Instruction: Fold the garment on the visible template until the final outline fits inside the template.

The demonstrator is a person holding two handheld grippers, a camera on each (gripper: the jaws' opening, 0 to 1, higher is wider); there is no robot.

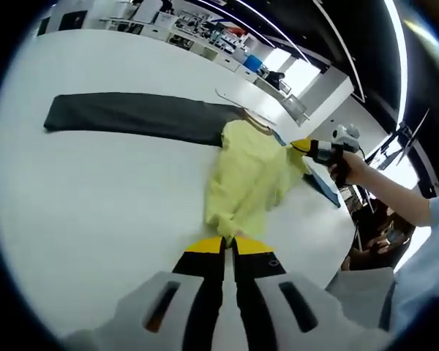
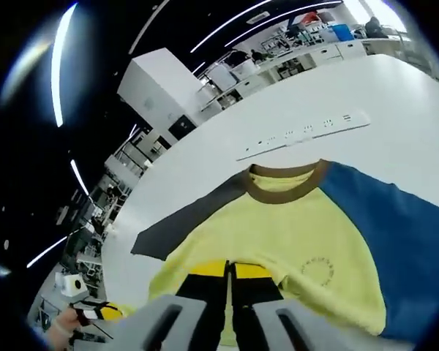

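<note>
Yellow garment [image 1: 249,172] lies on white desk [image 1: 95,197], long axis running btwn both grippers: left gripper [image 1: 229,245] pinching hem end, right gripper [image 2: 230,269] pinching fabric near collar [image 2: 285,186]; dark template [image 1: 132,117] beside.

1 yellow shirt [image 2: 278,234], 1 dark mat [image 1: 132,115], 1 pwr strip [image 2: 307,134]

The left gripper [image 1: 228,245] has its yellow-tipped jaws closed on the near edge of the yellow garment [image 1: 250,174], which lies bunched on the white table [image 1: 95,205]. Beyond it stretches a dark grey cloth [image 1: 132,115]. At the far side, the right gripper [image 1: 307,148], held in a person's hand [image 1: 347,168], touches the garment's edge near a blue template [image 1: 323,184].
</note>
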